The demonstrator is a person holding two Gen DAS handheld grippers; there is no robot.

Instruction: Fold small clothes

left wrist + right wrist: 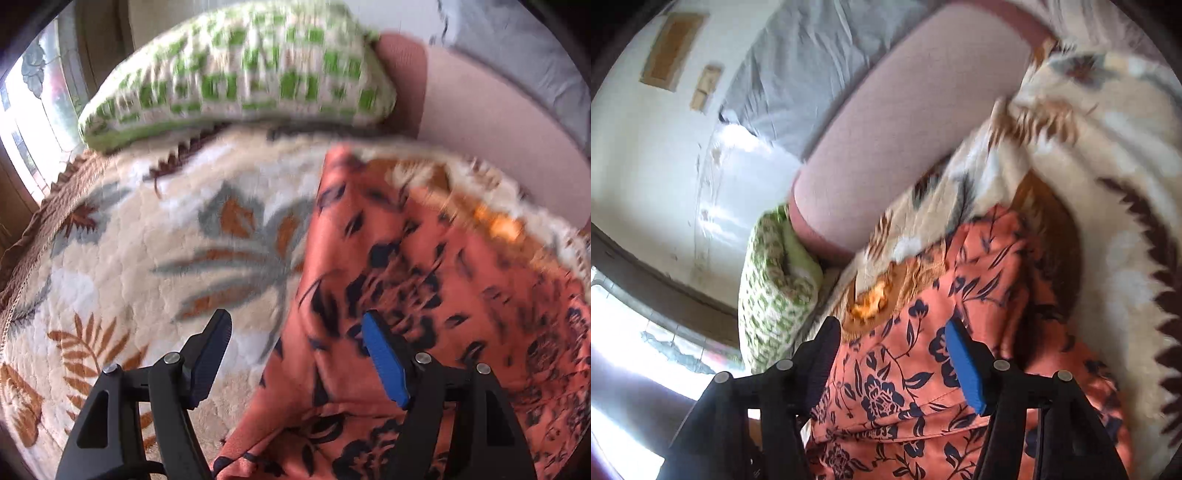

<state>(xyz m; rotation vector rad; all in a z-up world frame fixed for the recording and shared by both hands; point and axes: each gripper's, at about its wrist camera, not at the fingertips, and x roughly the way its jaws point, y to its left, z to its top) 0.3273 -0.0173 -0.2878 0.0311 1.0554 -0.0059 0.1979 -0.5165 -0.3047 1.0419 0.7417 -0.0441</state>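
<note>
Garment (424,280), one, coral with dark floral print, spread on leaf-patterned blanket (147,258). One green-checked pillow (240,77) behind. Left gripper (295,360), right gripper (892,363): both spread wide, empty, above fabric.

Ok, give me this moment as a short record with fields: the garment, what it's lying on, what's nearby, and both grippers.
garment: salmon-orange cloth with dark navy floral print, spread out and creased
surface: cream quilted blanket with brown and grey leaf pattern
nearby: green-and-white checked pillow at the blanket's far edge; pink padded headboard beside it
left gripper: open, over the cloth's left edge, holding nothing
right gripper: open, over the cloth, holding nothing
image quality: motion-blurred
</note>
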